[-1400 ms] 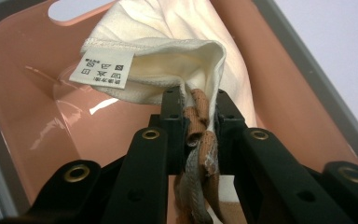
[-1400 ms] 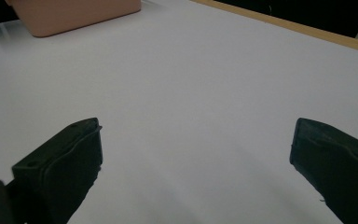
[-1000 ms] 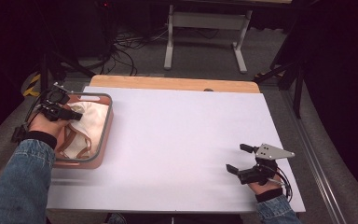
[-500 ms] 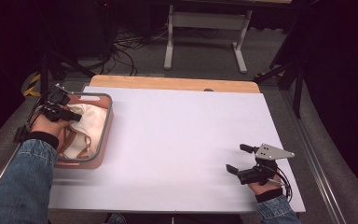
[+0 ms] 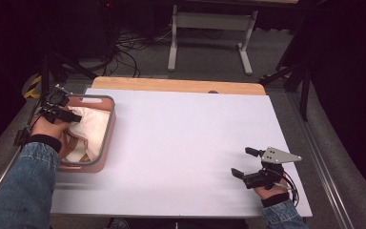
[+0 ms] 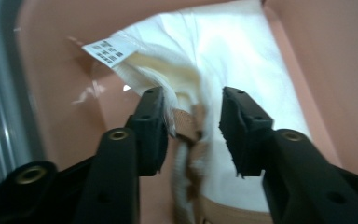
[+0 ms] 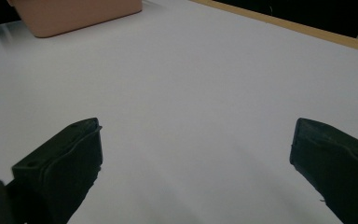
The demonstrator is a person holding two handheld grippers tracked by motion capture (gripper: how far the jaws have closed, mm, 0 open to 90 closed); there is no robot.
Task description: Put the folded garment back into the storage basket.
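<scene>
A pink bin [image 5: 106,143] with a grey rim stands at the table's left edge and holds a white and cream cloth [image 5: 93,126]. My left gripper [image 5: 71,116] reaches down into the bin over the cloth. In the left gripper view its jaws [image 6: 193,126] have just been opening and stand apart, with a fold of the cloth [image 6: 233,60] and a tan strap loose between them. A white label [image 6: 108,50] sticks out of the cloth. My right gripper [image 5: 241,161] rests near the table's front right, open, with nothing between its jaws [image 7: 196,154].
The white table top [image 5: 186,133] has a wooden strip along its far edge [image 5: 176,86]. The bin's corner [image 7: 79,14] lies far ahead in the right gripper view. A metal stand [image 5: 209,21] and cables lie on the floor beyond the table.
</scene>
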